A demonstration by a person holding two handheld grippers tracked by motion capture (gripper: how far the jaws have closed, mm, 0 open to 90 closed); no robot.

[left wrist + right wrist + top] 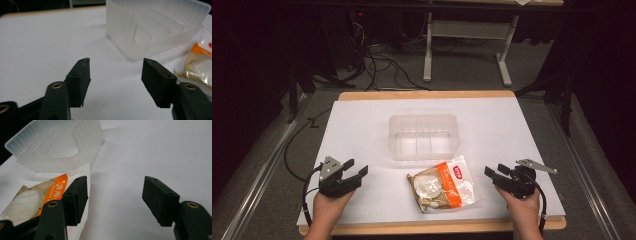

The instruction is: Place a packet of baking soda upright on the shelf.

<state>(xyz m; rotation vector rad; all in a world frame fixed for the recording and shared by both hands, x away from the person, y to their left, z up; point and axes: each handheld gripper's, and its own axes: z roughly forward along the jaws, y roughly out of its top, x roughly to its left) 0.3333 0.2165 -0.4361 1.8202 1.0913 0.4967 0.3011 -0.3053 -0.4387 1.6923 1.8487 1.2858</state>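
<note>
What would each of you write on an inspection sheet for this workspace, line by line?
Surface: white table, wooden edge, bare.
Job's things: translucent plastic container, empty, upright; orange-and-clear food packet lying flat just in front of it.
Clutter: nothing seen.
Grippers: left gripper and right gripper both open, holding nothing, either side of the packet.
Cables: one trails from each gripper; more lie on the floor behind.
Surroundings: dark room, grey table frame behind.

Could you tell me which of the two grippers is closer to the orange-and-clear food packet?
The right gripper. Its jaws sit just beside the food packet, whose edge lies under one jaw in the right gripper view, while the left gripper stands apart across bare white table.
</note>
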